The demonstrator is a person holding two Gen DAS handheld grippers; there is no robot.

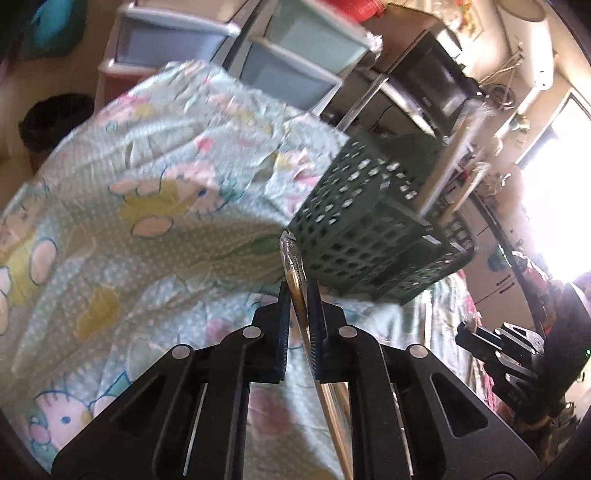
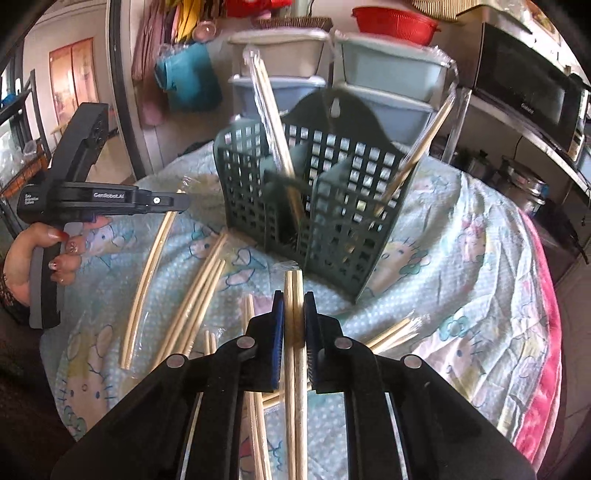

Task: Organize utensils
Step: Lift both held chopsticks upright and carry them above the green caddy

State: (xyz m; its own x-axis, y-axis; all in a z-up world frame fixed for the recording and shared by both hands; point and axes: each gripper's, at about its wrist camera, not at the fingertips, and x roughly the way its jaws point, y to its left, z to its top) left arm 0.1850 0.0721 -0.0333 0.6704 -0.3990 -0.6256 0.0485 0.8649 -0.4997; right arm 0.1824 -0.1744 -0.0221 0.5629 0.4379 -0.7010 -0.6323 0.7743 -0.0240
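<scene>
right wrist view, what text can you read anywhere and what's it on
"GenRobot.AI": side of the left hand-held gripper.
Small white lines on that gripper's rear end: too small to read.
Brand on the microwave door: too blurred to read.
Nothing else is legible.

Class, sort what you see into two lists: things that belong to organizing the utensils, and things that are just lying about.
Belongs to the job:
- green utensil basket
- wrapped chopsticks in the right gripper
- wrapped chopsticks in the left gripper
- loose chopstick pairs on the cloth
- chopsticks already in the basket

Just lying about:
- microwave
- storage drawers
- red colander
- teal bag
</scene>
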